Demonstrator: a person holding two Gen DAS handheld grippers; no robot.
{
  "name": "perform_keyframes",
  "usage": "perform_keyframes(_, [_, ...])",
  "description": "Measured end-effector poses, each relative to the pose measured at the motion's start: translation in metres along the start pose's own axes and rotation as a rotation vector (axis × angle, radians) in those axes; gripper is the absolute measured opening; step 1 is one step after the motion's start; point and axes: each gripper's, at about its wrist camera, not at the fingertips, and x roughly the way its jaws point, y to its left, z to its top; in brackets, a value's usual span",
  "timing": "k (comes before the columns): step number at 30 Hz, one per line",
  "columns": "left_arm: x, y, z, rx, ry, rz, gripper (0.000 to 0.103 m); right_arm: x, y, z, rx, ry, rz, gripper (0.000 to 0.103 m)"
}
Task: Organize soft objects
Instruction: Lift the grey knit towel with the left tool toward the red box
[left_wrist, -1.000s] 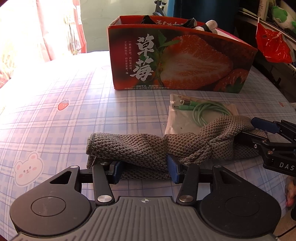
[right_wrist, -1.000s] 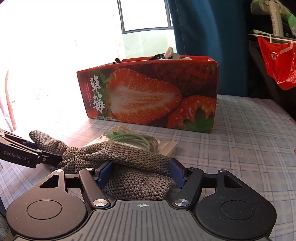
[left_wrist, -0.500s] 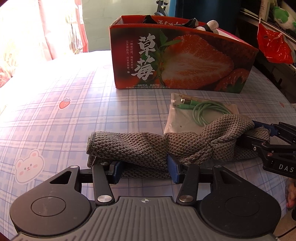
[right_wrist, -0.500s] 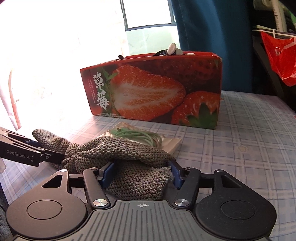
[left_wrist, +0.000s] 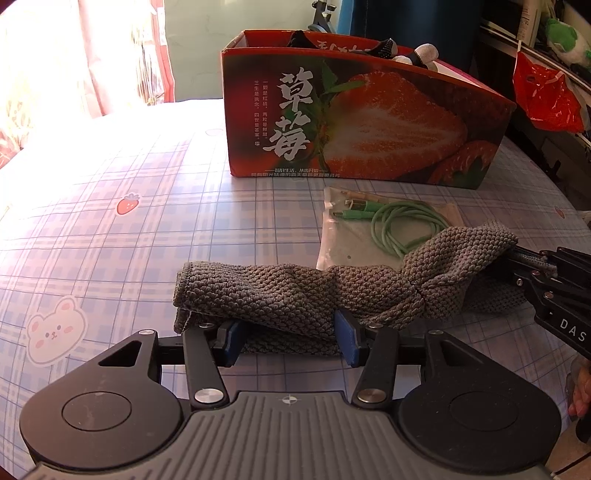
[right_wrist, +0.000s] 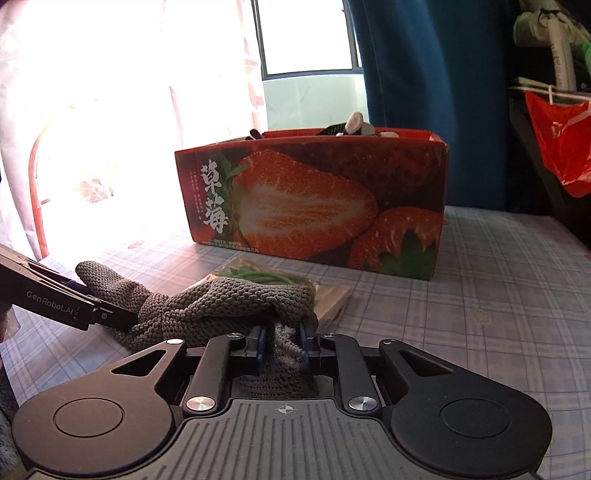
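Right tongs (right_wrist: 282, 341), earlier apart, were closing on grey knitted cloth (left_wrist: 295, 291); left tongs (left_wrist: 290, 341) clamped its other end.

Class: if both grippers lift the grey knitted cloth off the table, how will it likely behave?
The grey knitted cloth already bunches and twists, so it will probably sag between the grippers. Its coarse knit should resist slipping from the closing right gripper. It overlaps the bagged green cable and might drag it.

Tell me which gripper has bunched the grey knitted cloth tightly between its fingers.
The right gripper: its jaws are closing, pinching the grey knitted cloth into a narrow bunch. The left gripper spans a wide fold.
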Motion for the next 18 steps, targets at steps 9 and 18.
perform_keyframes(9, [0.000, -0.001, 0.000, 0.008, -0.004, 0.009, 0.054, 0.005, -0.004, 0.002, 0.008, 0.029, 0.036, 0.014])
perform_keyframes(18, [-0.004, -0.007, -0.003, -0.002, -0.029, 0.000, 0.028, 0.009, 0.001, 0.002, -0.005, 0.053, 0.040, 0.014])
